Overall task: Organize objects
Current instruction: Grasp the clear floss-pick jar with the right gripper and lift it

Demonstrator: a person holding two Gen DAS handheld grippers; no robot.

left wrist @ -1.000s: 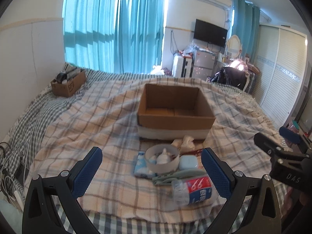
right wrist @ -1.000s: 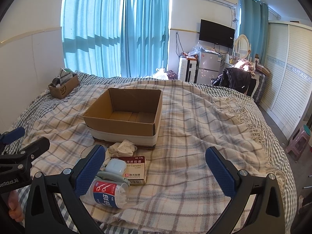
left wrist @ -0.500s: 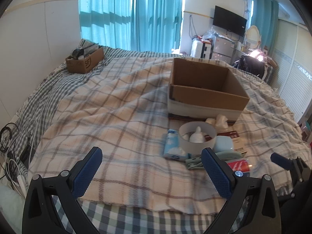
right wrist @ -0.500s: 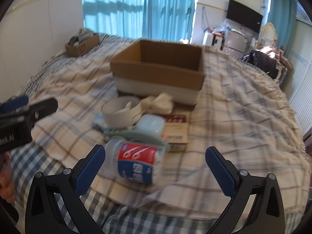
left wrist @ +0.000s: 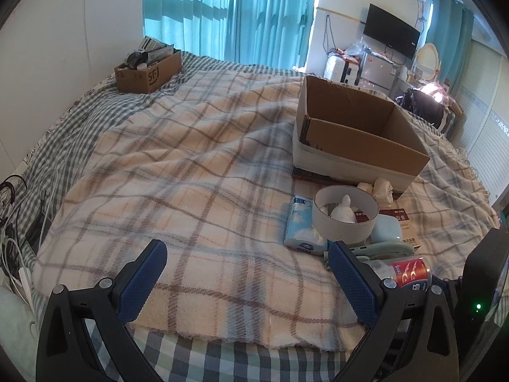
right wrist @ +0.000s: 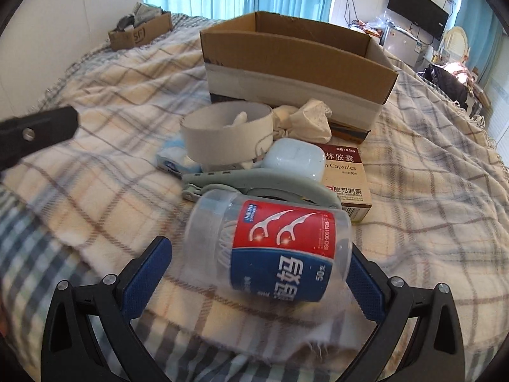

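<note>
While the left gripper (left wrist: pixel 246 281) hovers wide-jawed, the right gripper's (right wrist: pixel 259 278) wide jaws flank the floss-pick jar (right wrist: pixel 270 248).

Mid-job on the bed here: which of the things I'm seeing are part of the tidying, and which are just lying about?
Job: floss-pick jar between the open right gripper fingers; big cardboard box; white round tub; medicine box; pale blue case; tissue pack.

Lying about: small cardboard box; TV; cables.
</note>
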